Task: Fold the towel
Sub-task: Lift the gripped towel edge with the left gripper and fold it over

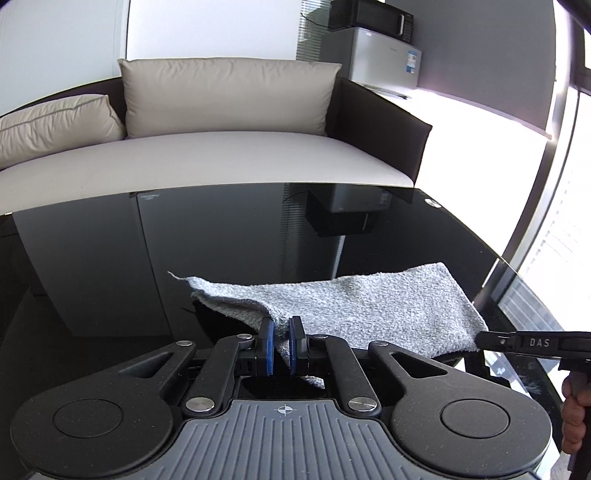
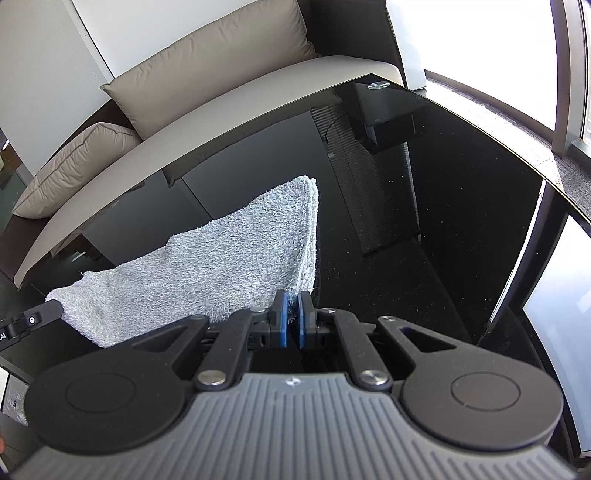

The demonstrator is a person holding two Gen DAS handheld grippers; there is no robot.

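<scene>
1. left wrist view: the left gripper [image 1: 281, 345] sat at lower centre of the frame, its blue pads clamped on a corner of the towel [image 1: 369, 306]; the cloth ran from between the pads up and to the right across the black glass table [image 1: 221, 236].
2. right wrist view: the right gripper [image 2: 291, 319] sat at lower centre, pads pressed together on the towel's near corner; the towel [image 2: 221, 266] spread up and to the left of the pads.
3. the towel was pale grey terry, looped pile, already doubled: two layered edges showed along its right side in the right wrist view. the end held by the left gripper was raised off the glass, with a loose thin corner sticking out at the left.
4. only the left wrist view showed the right gripper from outside, at the right edge, nipping the towel's right corner, with a hand [image 1: 576, 413] below it; also a microwave [image 1: 369, 16] on a small fridge [image 1: 384, 59] at upper right.
5. only the right wrist view showed the left gripper's finger at the left edge against the towel.
6. both views showed a beige sofa [image 1: 221, 155] beyond the table.
</scene>
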